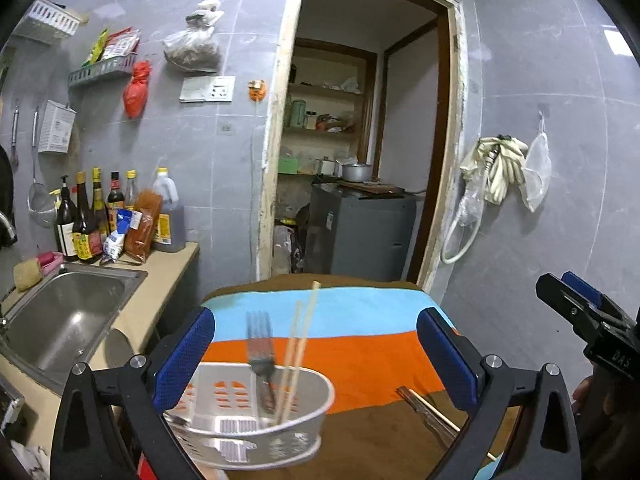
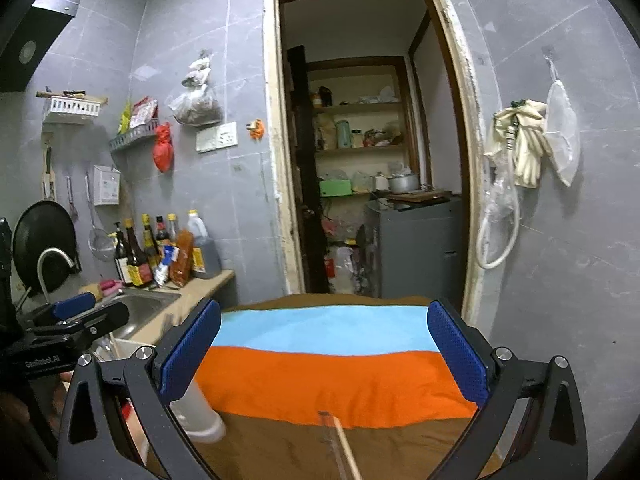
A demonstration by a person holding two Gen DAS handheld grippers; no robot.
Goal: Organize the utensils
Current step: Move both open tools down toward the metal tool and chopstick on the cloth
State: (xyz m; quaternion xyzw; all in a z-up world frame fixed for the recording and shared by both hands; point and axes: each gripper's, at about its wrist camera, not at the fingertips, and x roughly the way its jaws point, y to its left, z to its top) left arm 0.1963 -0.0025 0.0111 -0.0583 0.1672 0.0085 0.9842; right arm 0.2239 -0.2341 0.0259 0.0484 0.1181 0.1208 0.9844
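A white slotted utensil basket (image 1: 256, 420) stands on the cloth-covered table (image 1: 360, 340) between my left gripper's fingers. In it lean a metal fork (image 1: 260, 352) and a pair of wooden chopsticks (image 1: 298, 344). My left gripper (image 1: 316, 356) is open and empty, its blue pads either side of the basket. More utensils (image 1: 428, 408) lie on the brown cloth to the right, one chopstick among them; they also show in the right wrist view (image 2: 340, 440). My right gripper (image 2: 324, 356) is open and empty above them. The basket's edge (image 2: 200, 412) shows at its left.
A steel sink (image 1: 68, 316) and a counter with sauce bottles (image 1: 92, 220) lie to the left. A doorway (image 1: 360, 160) with shelves and a grey cabinet is straight ahead. Gloves and a bag (image 1: 504, 172) hang on the right wall.
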